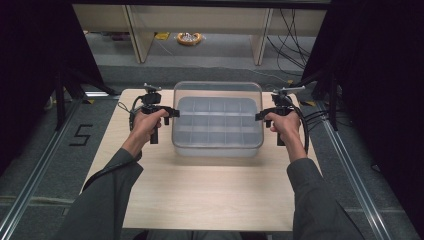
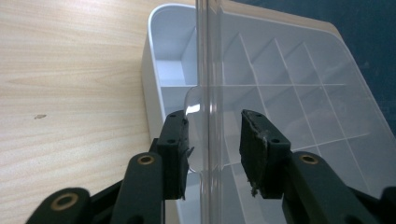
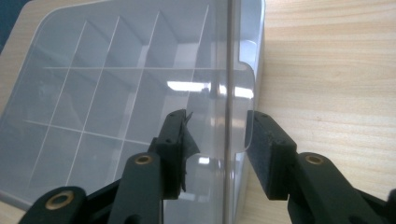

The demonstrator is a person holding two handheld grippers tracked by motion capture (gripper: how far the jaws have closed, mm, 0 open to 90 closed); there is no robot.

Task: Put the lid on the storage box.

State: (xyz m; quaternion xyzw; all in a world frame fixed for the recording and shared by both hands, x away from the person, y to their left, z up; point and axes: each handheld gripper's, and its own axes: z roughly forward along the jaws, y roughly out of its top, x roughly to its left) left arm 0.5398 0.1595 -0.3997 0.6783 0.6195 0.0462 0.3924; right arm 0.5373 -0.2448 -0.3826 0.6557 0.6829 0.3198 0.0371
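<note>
Straddling clear lid [image 2: 261,70] edges; left gripper [image 2: 212,149], right gripper [image 3: 217,154] fingers apart.

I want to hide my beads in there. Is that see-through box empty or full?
Empty. Through the clear lid, every compartment of the divided box shows a bare pale bottom in the high view and both gripper views.

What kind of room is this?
Probably a lab recording bay: a pale wooden table ringed by black curtains, a taped floor number, and loose black cables behind.
</note>
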